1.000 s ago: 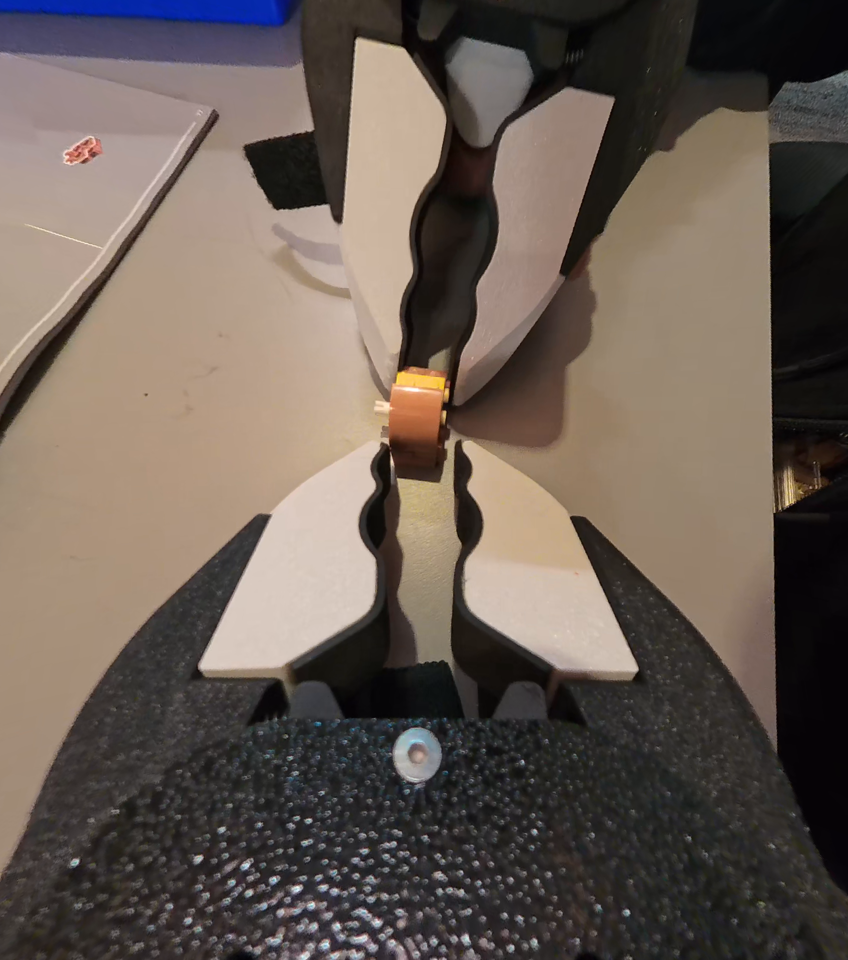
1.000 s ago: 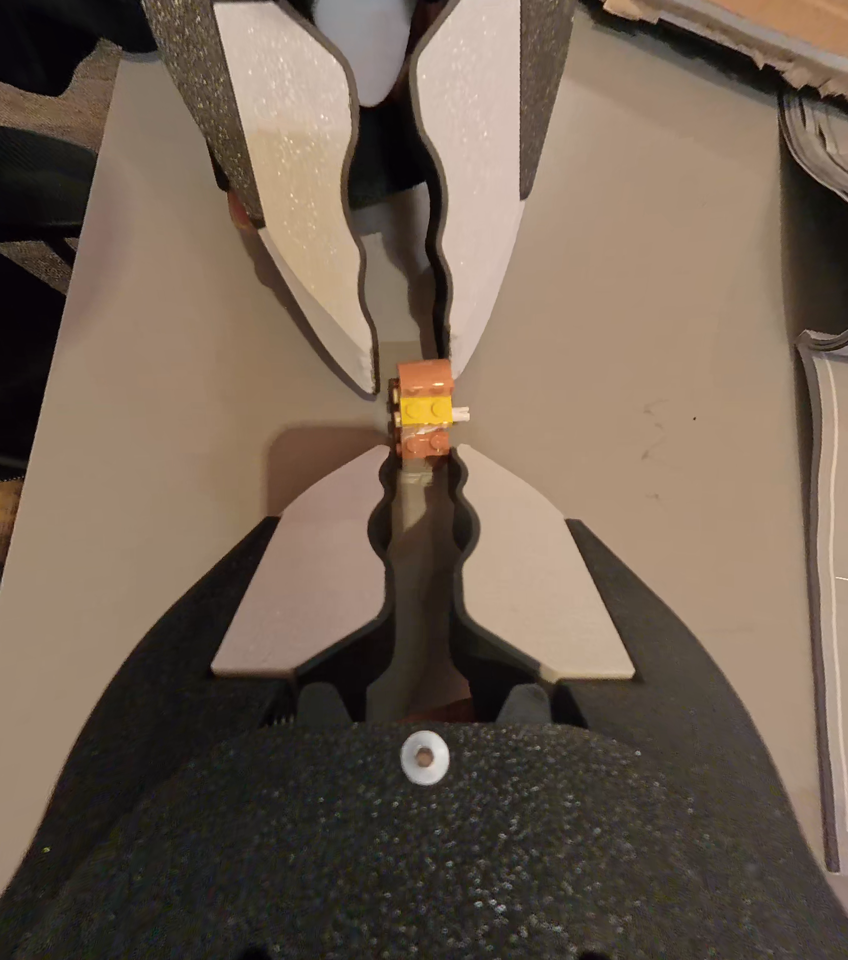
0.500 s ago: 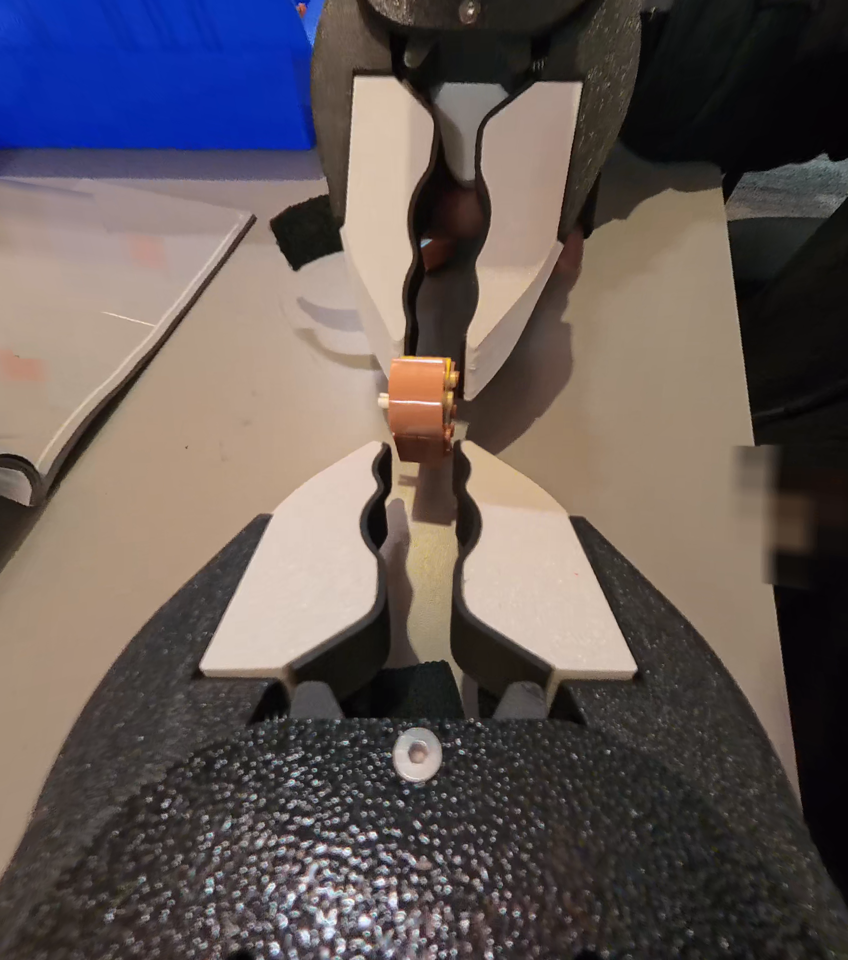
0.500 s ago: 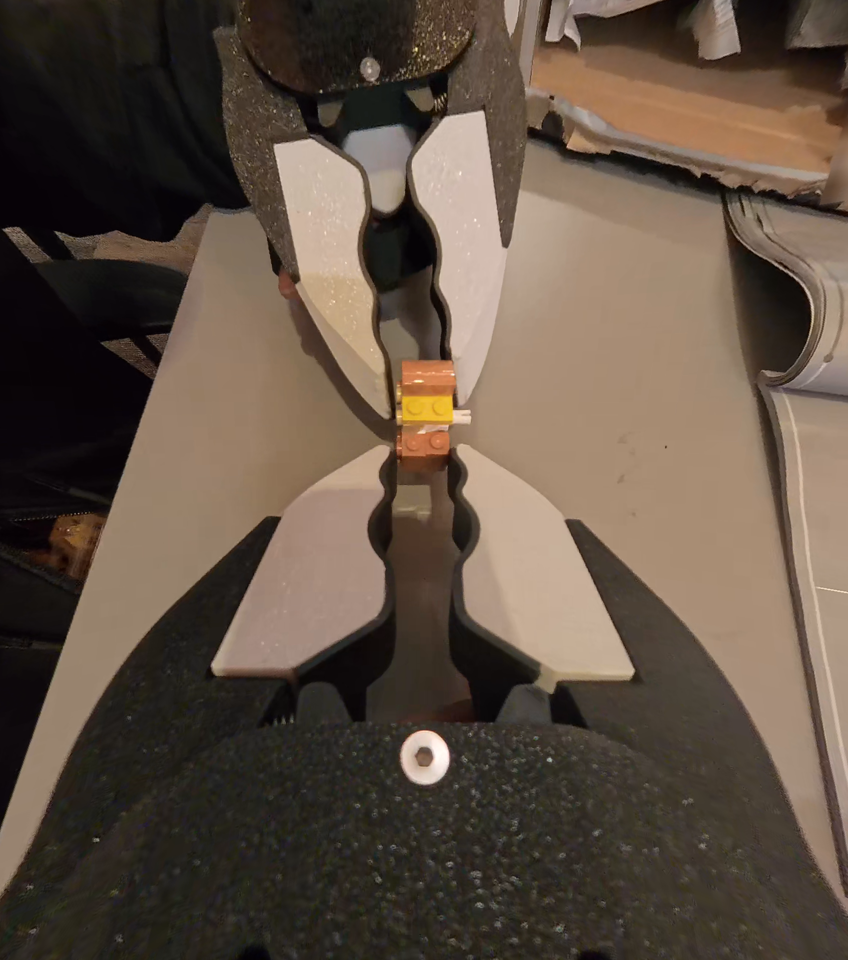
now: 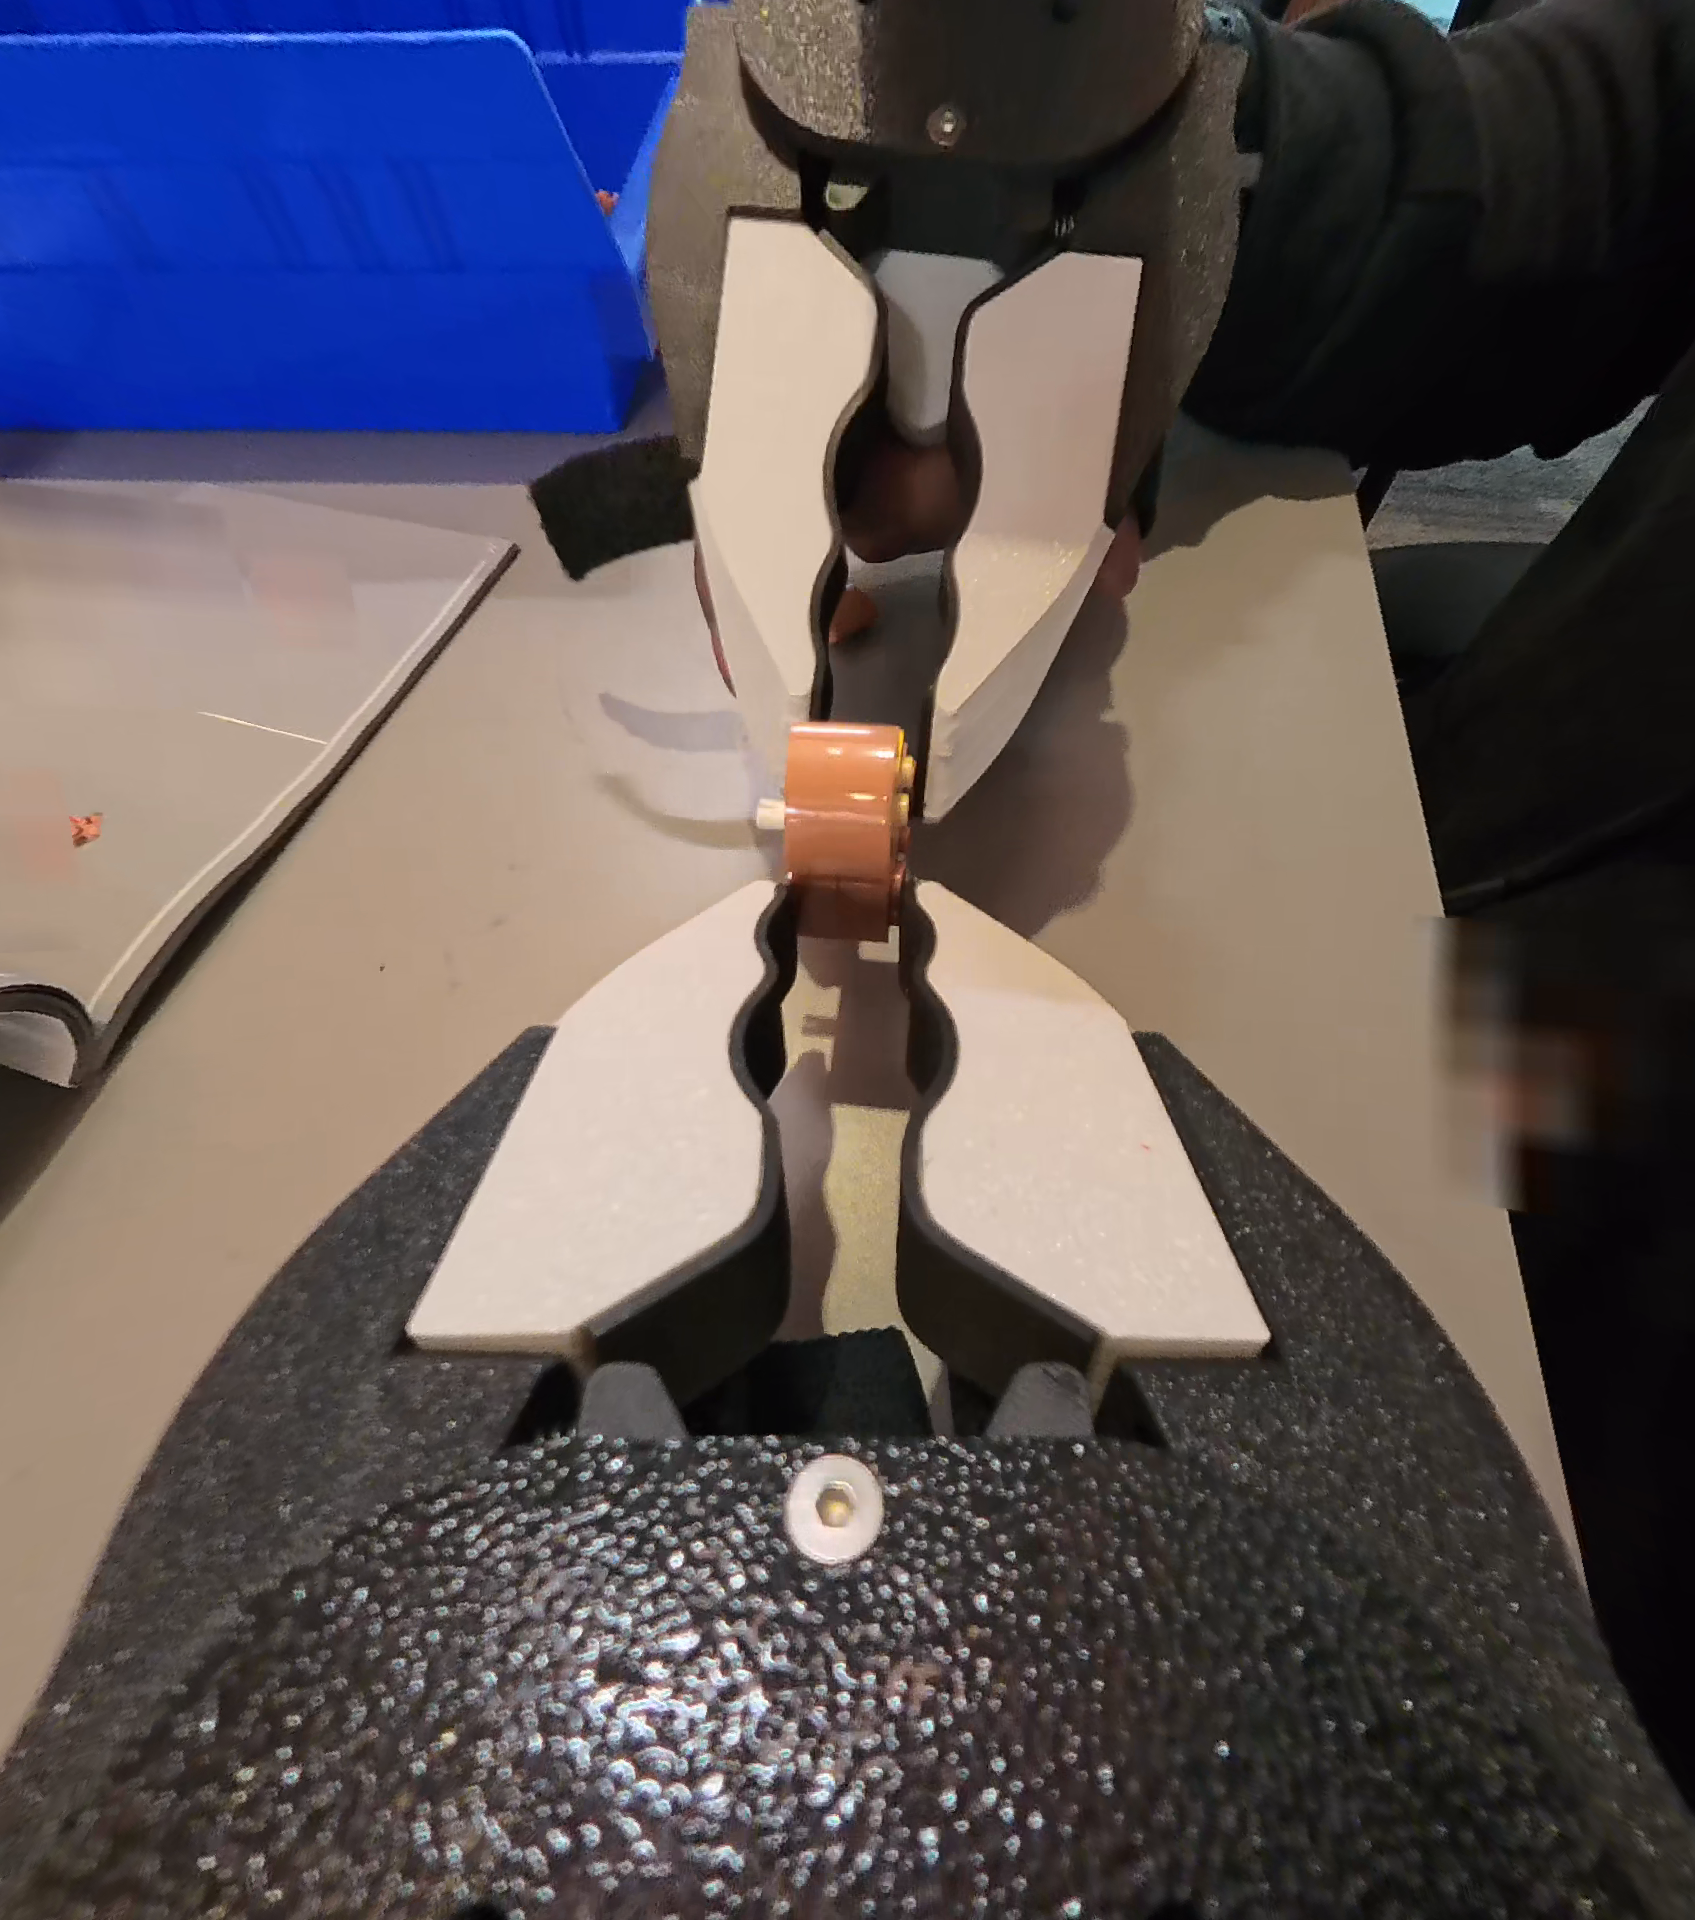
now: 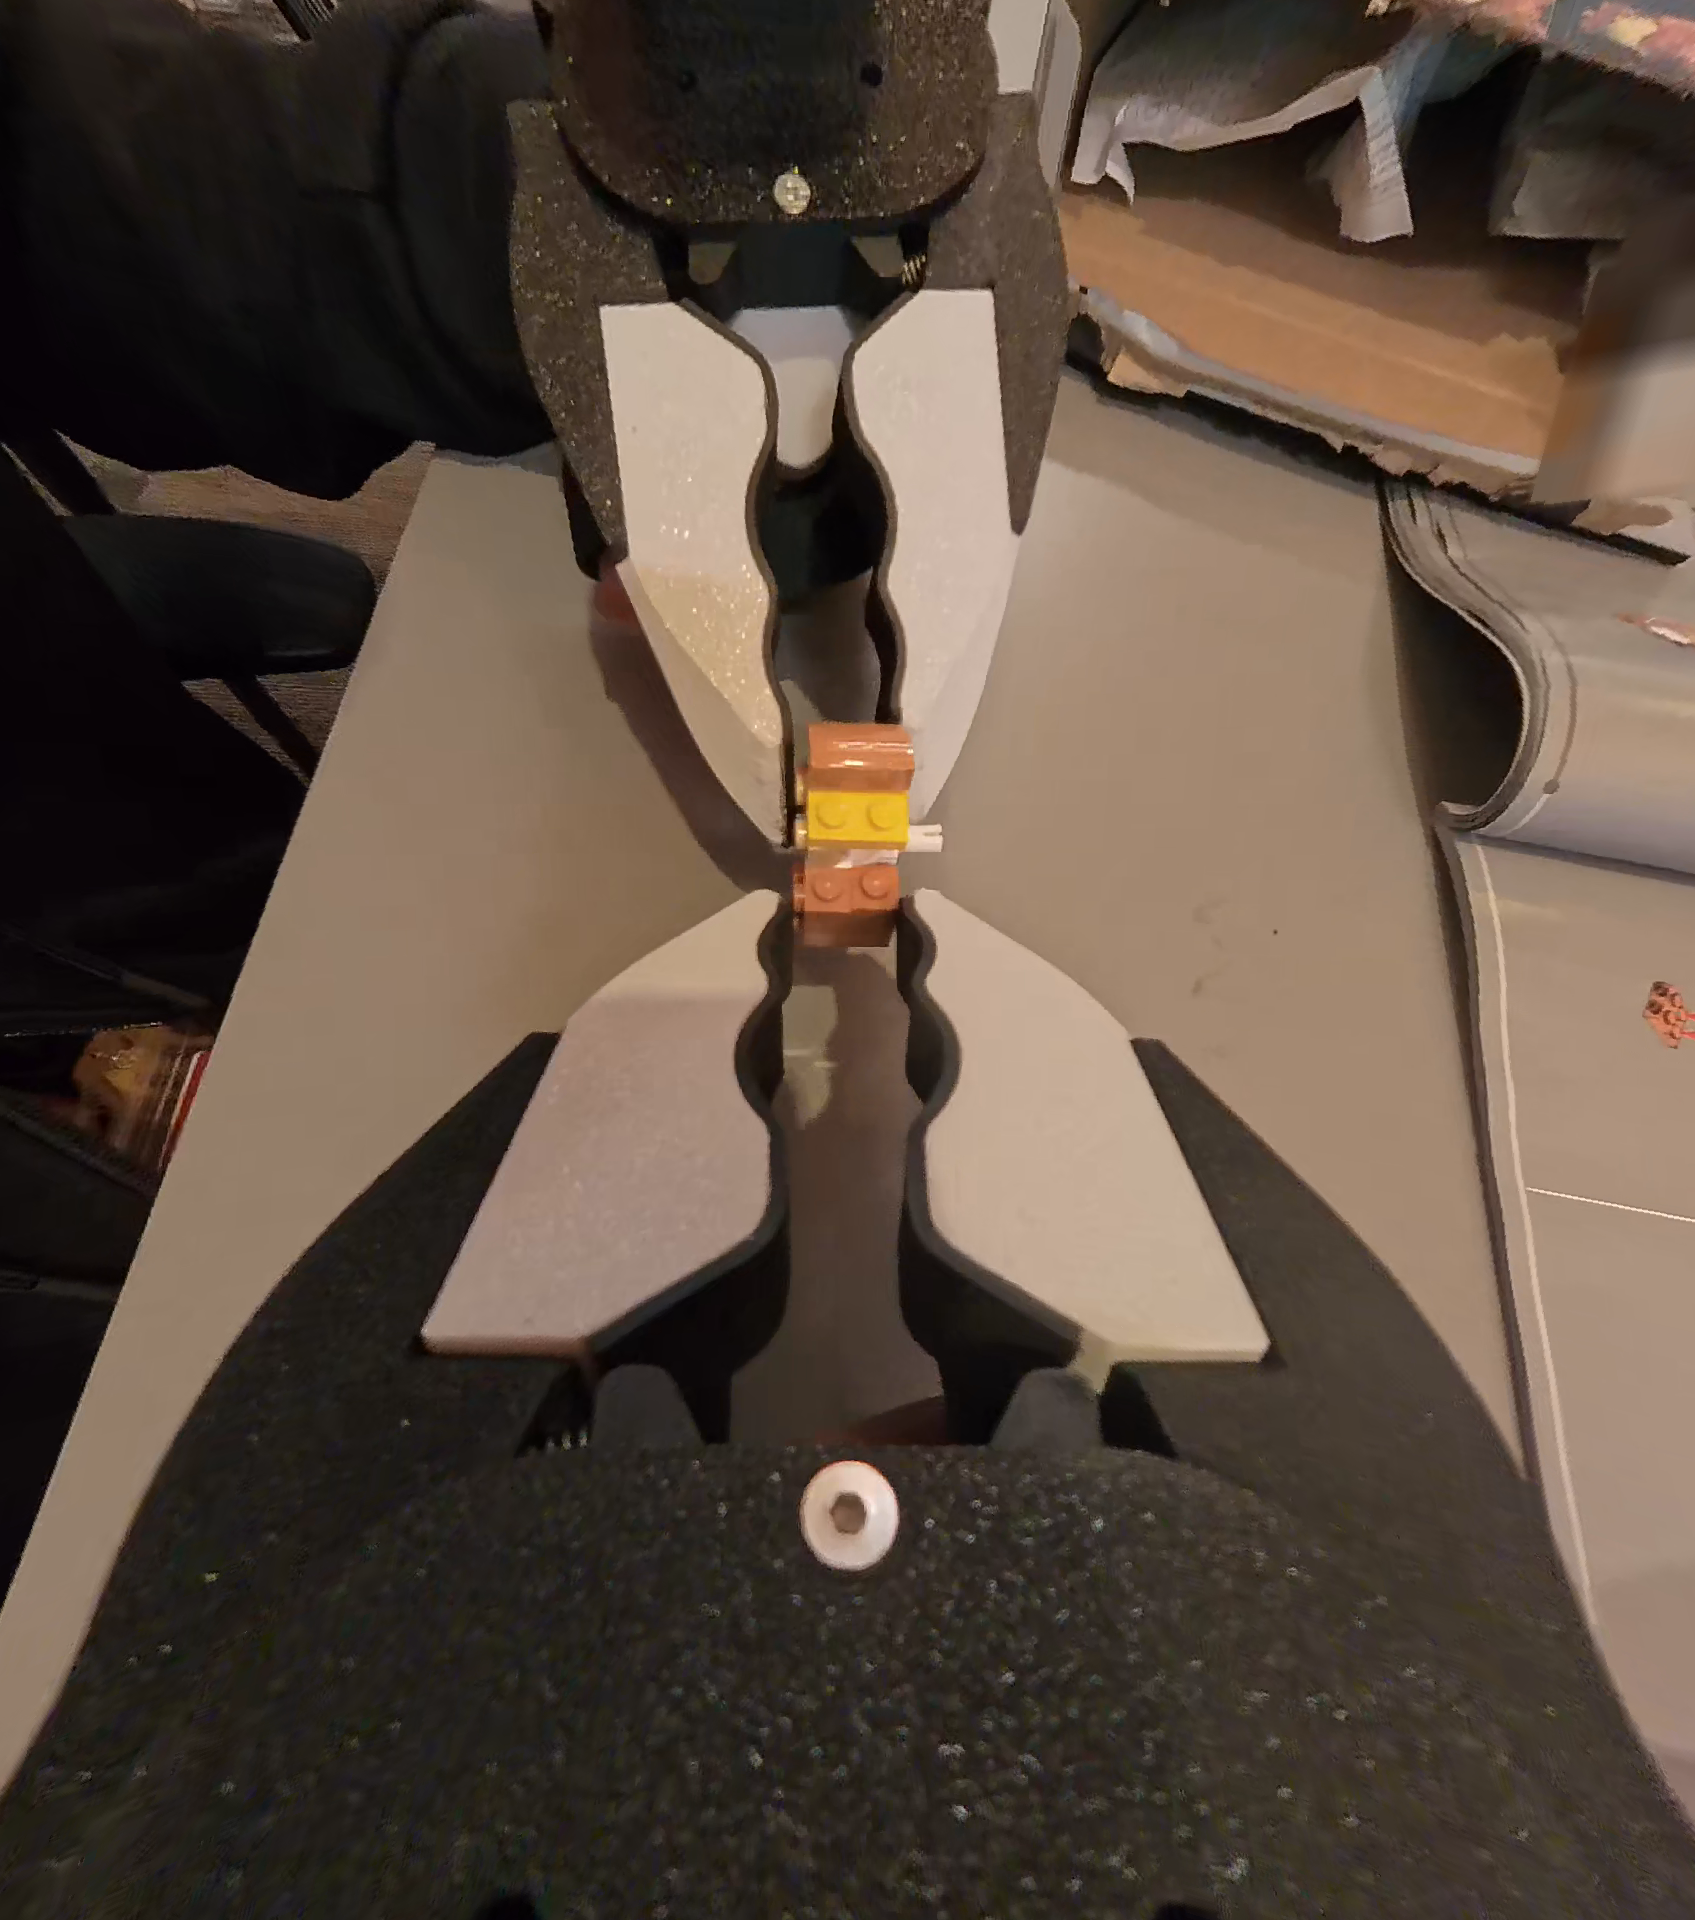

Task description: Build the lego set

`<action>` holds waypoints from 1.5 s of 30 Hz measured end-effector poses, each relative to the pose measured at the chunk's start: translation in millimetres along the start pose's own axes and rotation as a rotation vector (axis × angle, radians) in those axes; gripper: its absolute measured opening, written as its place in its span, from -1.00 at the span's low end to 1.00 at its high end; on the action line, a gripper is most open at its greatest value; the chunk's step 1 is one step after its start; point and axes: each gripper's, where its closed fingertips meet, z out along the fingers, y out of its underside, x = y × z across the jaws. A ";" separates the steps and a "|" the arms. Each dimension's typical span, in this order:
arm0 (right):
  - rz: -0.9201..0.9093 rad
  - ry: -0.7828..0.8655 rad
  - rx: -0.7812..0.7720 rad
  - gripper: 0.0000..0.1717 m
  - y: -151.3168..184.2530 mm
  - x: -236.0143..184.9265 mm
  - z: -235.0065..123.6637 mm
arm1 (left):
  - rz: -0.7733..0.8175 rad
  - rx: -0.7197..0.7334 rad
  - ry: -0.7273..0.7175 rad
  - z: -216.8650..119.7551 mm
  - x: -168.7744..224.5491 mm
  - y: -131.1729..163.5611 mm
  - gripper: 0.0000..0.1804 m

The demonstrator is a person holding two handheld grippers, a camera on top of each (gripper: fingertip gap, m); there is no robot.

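Observation:
A small brick assembly (image 5: 838, 800) hangs above the grey table (image 5: 407, 987), between my two grippers, which face each other. In the right wrist view it shows a yellow brick (image 6: 858, 821) between two brown bricks, with a white pin (image 6: 926, 836) sticking out sideways. My left gripper (image 5: 843, 904) is shut on the assembly's dark brown end, and shows from the far side in the right wrist view (image 6: 853, 800). My right gripper (image 6: 843, 925) is shut on the brown brick (image 6: 848, 899) at the opposite end, and shows in the left wrist view (image 5: 858, 758).
A blue bin (image 5: 251, 208) stands at the table's back. An open booklet (image 5: 147, 727) lies to one side, and also shows in the right wrist view (image 6: 1653, 1143). A torn cardboard box (image 6: 1342, 312) lies behind it. A black strap (image 5: 614, 509) lies on the table. A person's black sleeves (image 5: 1497, 260) hold the grippers. My left and right fingertips are right by each other.
Both grippers have risen and tilted with the assembly between them, so more of the background shows. The left fingers have closed in a little onto their end. The right grasp is unchanged.

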 end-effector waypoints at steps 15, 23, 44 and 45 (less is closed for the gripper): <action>-0.694 0.481 0.085 -0.32 -31.5 42.1 -43.0 | -0.141 0.114 0.099 -10.6 -25.1 -44.4 -0.80; -0.946 0.527 0.119 -0.17 -40.0 50.8 -45.8 | -0.180 0.061 0.234 6.6 -33.1 -52.8 -0.80; -1.039 0.476 0.111 -0.43 -30.2 37.2 -27.5 | -0.234 0.052 0.375 19.7 -13.4 -52.2 -0.80; -1.041 0.486 0.112 -0.45 -30.7 37.9 -27.6 | -0.237 0.049 0.374 20.1 -13.5 -51.5 -0.80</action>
